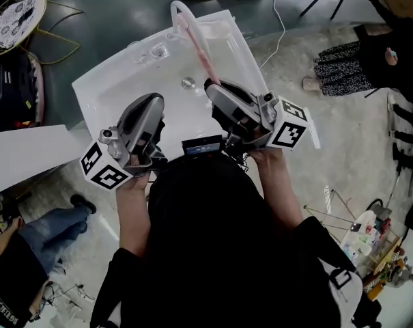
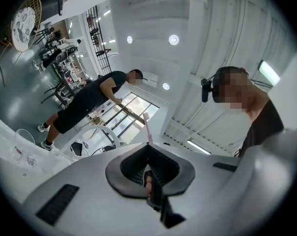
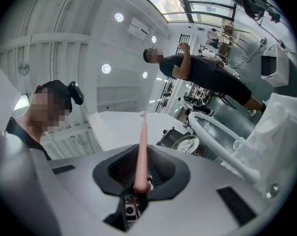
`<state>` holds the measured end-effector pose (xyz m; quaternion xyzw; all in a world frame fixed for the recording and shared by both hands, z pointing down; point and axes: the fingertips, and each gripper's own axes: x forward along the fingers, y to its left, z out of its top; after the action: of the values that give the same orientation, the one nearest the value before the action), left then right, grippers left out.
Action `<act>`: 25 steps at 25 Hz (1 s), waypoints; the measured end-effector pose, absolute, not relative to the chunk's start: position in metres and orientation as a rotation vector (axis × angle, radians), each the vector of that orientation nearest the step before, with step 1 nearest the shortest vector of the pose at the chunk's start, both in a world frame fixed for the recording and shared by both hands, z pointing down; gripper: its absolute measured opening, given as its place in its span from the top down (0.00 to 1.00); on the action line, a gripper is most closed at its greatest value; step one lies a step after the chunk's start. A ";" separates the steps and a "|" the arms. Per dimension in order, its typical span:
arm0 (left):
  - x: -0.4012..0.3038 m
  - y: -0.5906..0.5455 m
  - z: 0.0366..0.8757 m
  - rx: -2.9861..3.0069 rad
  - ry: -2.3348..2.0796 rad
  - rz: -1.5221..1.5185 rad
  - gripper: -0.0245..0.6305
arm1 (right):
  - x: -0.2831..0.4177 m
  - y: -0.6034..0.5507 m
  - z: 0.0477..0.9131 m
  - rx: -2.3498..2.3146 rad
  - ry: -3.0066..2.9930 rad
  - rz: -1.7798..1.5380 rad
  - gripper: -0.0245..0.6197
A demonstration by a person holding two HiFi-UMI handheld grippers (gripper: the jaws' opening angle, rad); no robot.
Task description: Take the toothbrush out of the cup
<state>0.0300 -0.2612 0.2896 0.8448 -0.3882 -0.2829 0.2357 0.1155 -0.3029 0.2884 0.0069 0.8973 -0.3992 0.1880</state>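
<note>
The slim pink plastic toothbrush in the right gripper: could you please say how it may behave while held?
The slim pink plastic toothbrush stands out straight from the right gripper, so it is probably stiff and light. It is gripped only at its end, so it may pivot if bumped. Smooth and thin, it could slip.

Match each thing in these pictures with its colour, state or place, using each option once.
Things:
1. toothbrush
2. left hand-held gripper
3. faucet
4. drain

Options:
A. jaws shut
B. white, at the far rim of the sink
C. pink, clamped in the right hand-held gripper
D. metal, in the basin floor

Pairs: 1-C, 2-A, 3-B, 4-D
</note>
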 end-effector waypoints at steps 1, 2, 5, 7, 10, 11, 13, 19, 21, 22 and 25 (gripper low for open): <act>0.030 -0.262 0.290 2.318 -1.064 -0.774 0.95 | 0.116 -0.303 0.289 0.018 2.525 -1.122 0.88; 0.031 -0.263 0.291 2.317 -1.062 -0.772 0.95 | 0.116 -0.303 0.289 0.016 2.525 -1.121 0.88; 0.032 -0.264 0.293 2.313 -1.060 -0.770 0.95 | 0.117 -0.304 0.292 0.013 2.522 -1.125 0.88; 0.034 -0.265 0.294 2.310 -1.058 -0.768 0.95 | 0.117 -0.304 0.292 0.015 2.523 -1.127 0.88; 0.036 -0.265 0.295 2.308 -1.055 -0.764 0.95 | 0.117 -0.303 0.292 0.020 2.523 -1.127 0.88; 0.036 -0.265 0.295 2.309 -1.054 -0.763 0.95 | 0.117 -0.303 0.292 0.021 2.523 -1.127 0.88; 0.036 -0.266 0.295 2.310 -1.053 -0.760 0.95 | 0.117 -0.303 0.292 0.022 2.524 -1.125 0.88; 0.037 -0.267 0.296 2.310 -1.053 -0.753 0.95 | 0.117 -0.302 0.293 0.030 2.527 -1.123 0.88; 0.037 -0.267 0.295 2.309 -1.052 -0.751 0.95 | 0.116 -0.301 0.292 0.032 2.526 -1.124 0.88; 0.038 -0.268 0.295 2.309 -1.050 -0.750 0.95 | 0.116 -0.301 0.292 0.033 2.526 -1.123 0.88; 0.038 -0.269 0.296 2.310 -1.047 -0.749 0.95 | 0.116 -0.301 0.292 0.035 2.529 -1.121 0.88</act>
<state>0.0381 -0.2688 0.2957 0.8467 -0.3837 -0.2744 0.2462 0.1160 -0.3014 0.2918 0.0124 0.8981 -0.3982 0.1864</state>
